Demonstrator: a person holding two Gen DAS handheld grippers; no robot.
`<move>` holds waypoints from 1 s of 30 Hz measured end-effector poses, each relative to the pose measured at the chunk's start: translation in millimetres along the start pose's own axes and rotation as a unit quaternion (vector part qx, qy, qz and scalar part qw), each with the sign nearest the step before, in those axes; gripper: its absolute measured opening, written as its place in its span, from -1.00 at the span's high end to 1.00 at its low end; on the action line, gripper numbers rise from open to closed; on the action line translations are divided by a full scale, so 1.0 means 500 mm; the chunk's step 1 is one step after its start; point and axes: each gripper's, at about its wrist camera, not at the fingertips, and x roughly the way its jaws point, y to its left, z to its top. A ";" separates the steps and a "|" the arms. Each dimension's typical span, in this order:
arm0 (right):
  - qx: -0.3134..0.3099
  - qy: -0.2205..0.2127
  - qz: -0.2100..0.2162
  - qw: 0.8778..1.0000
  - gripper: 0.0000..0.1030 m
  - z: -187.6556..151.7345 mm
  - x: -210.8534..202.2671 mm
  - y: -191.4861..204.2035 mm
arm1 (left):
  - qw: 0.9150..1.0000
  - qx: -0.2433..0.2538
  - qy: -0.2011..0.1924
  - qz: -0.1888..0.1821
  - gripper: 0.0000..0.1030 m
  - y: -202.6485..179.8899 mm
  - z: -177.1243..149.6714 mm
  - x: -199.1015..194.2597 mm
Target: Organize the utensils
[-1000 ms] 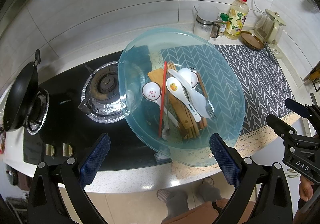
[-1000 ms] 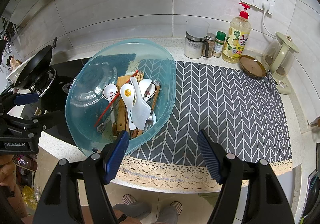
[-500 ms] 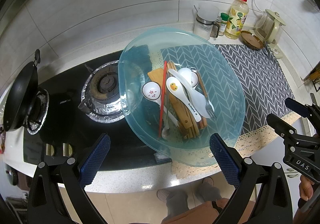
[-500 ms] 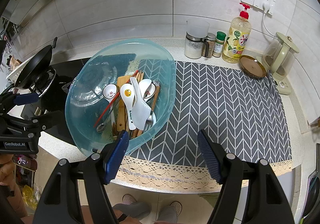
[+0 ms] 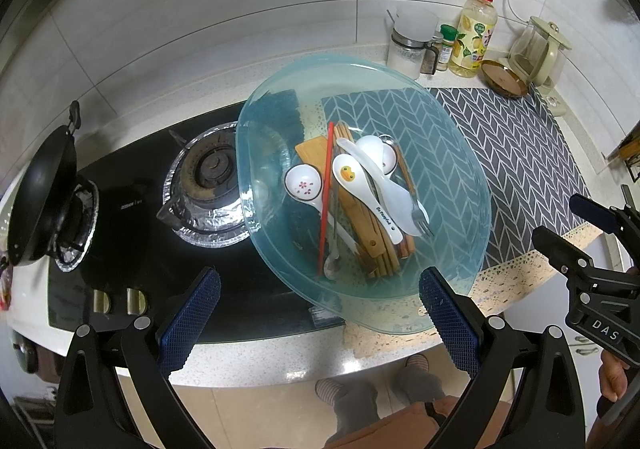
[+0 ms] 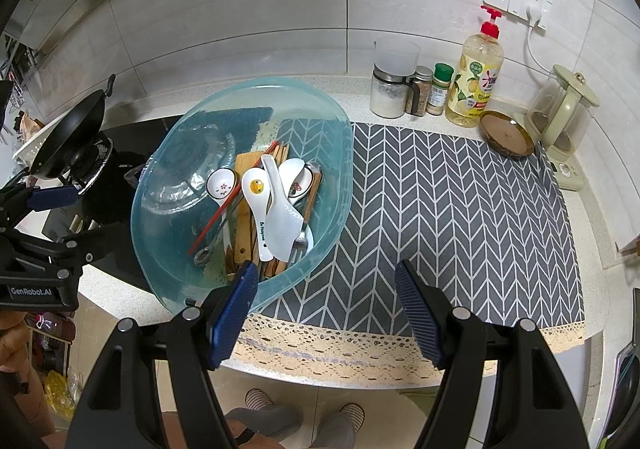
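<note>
A clear blue plastic basin (image 5: 452, 153) (image 6: 336, 169) rests on the counter, partly over the stove. It holds a heap of utensils: white ceramic spoons (image 5: 304, 181) (image 6: 256, 189), a white rice paddle (image 6: 282, 229), wooden chopsticks and a spatula (image 5: 368, 233), a red chopstick (image 5: 325, 201), a metal spoon (image 6: 204, 255) and a fork (image 5: 420, 215). My left gripper (image 5: 318, 319) is open and empty, held in front of the basin's near rim. My right gripper (image 6: 326, 307) is open and empty, over the mat's front edge at the basin's right.
A grey chevron mat (image 6: 460, 217) with a lace edge covers the counter's right. Jars (image 6: 390, 97), a soap bottle (image 6: 476, 81), a wooden coaster (image 6: 506, 133) and a kettle (image 6: 560, 117) stand at the back. A black gas stove (image 5: 208, 177) with a wok (image 5: 40, 193) is at left.
</note>
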 end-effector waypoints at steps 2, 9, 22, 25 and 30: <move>0.000 0.000 0.000 1.000 -0.34 0.000 0.001 0.001 | 1.000 0.001 0.000 -0.001 -0.93 0.001 0.001 0.000; 0.000 0.000 0.000 1.000 -0.34 0.002 0.001 0.002 | 1.000 0.001 0.001 -0.001 -0.93 0.000 0.000 0.001; 0.001 0.000 0.000 1.000 -0.34 0.003 0.003 0.001 | 1.000 0.002 0.001 0.000 -0.93 0.001 0.002 0.001; 0.001 0.000 0.001 1.000 -0.34 0.003 0.003 0.002 | 1.000 0.001 0.001 -0.001 -0.93 0.001 0.002 0.001; 0.001 0.000 0.000 1.000 -0.34 0.004 0.004 0.002 | 1.000 0.002 0.001 0.000 -0.93 0.001 0.002 0.001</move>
